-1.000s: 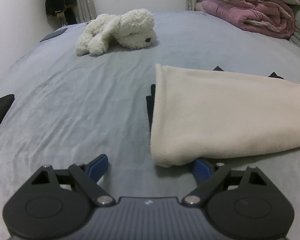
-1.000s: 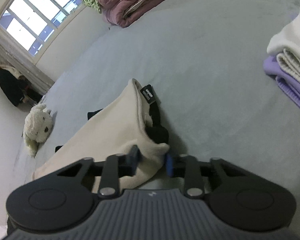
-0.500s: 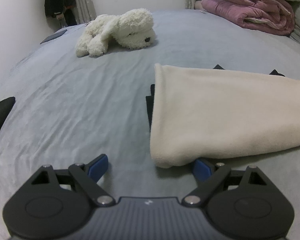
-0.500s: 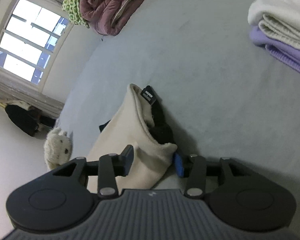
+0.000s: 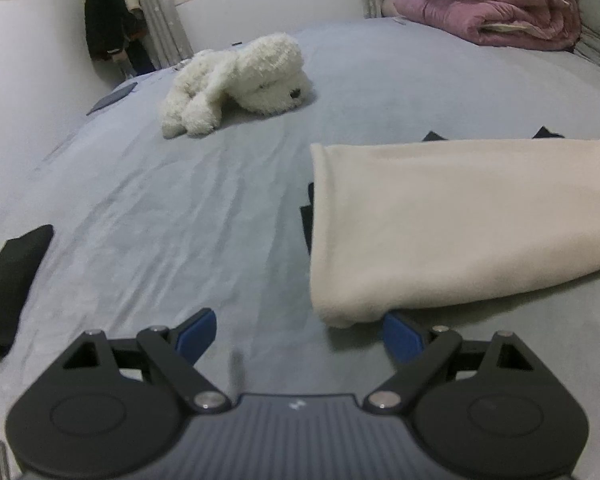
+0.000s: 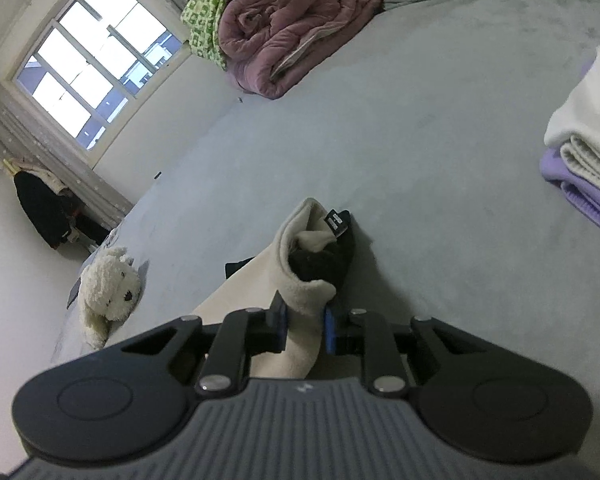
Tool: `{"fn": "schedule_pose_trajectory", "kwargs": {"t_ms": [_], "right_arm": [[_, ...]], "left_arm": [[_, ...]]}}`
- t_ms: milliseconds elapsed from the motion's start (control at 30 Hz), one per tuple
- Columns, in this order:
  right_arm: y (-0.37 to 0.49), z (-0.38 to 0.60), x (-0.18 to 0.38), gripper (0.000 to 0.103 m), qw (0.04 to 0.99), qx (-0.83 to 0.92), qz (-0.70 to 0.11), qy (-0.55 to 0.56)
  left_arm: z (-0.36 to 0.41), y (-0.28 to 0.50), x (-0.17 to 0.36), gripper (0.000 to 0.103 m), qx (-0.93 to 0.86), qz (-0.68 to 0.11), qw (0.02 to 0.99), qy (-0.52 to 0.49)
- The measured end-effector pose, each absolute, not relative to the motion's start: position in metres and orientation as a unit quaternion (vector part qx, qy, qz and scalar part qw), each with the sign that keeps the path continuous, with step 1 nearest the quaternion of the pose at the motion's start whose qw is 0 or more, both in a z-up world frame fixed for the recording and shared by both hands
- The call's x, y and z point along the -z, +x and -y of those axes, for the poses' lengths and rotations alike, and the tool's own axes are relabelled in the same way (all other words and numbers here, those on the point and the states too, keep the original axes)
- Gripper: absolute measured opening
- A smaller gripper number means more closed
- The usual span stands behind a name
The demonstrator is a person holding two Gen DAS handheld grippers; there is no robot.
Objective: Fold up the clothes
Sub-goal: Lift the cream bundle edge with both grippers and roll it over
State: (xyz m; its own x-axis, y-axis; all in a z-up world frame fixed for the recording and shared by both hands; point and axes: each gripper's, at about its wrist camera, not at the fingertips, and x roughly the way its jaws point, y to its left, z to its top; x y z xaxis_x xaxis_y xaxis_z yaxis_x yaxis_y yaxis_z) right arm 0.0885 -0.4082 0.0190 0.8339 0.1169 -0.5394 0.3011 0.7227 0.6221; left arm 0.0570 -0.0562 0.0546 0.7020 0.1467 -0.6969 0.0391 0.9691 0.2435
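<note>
Since half a second ago, right gripper jaws narrow, closing on the cream garment corner; left gripper gapes empty, garment at 2 o'clock on the bed.

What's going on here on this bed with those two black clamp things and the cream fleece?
A person is folding clothes on a grey bed with a hand-held gripper in each hand. The right gripper is closing its jaws on a bunched corner of the cream fleece garment with black lining. The left gripper is wide open just above the sheet, holding nothing, with the garment's other corner at its right-hand finger. A white plush dog and a rolled pink quilt lie farther off.
</note>
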Motion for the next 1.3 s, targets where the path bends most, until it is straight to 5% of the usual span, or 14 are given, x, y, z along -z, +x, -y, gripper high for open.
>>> {"fn": "schedule_pose_trajectory", "kwargs": {"t_ms": [400, 700, 1100, 1300], "right_arm": [[0.081, 0.407, -0.027, 0.022, 0.872, 0.048, -0.293, 0.388], [0.081, 0.409, -0.027, 0.022, 0.867, 0.045, -0.299, 0.396], [0.083, 0.411, -0.027, 0.022, 0.863, 0.047, -0.305, 0.399], [0.084, 0.41, -0.027, 0.022, 0.864, 0.049, -0.306, 0.396]], "left_arm": [[0.14, 0.03, -0.078, 0.091, 0.059, -0.269, 0.948, 0.162], [0.173, 0.059, -0.036, 0.091, 0.077, -0.31, 0.931, 0.175], [0.159, 0.08, -0.057, 0.091, 0.108, -0.332, 0.933, 0.088], [0.175, 0.094, -0.041, 0.091, 0.103, -0.349, 0.923, 0.122]]}}
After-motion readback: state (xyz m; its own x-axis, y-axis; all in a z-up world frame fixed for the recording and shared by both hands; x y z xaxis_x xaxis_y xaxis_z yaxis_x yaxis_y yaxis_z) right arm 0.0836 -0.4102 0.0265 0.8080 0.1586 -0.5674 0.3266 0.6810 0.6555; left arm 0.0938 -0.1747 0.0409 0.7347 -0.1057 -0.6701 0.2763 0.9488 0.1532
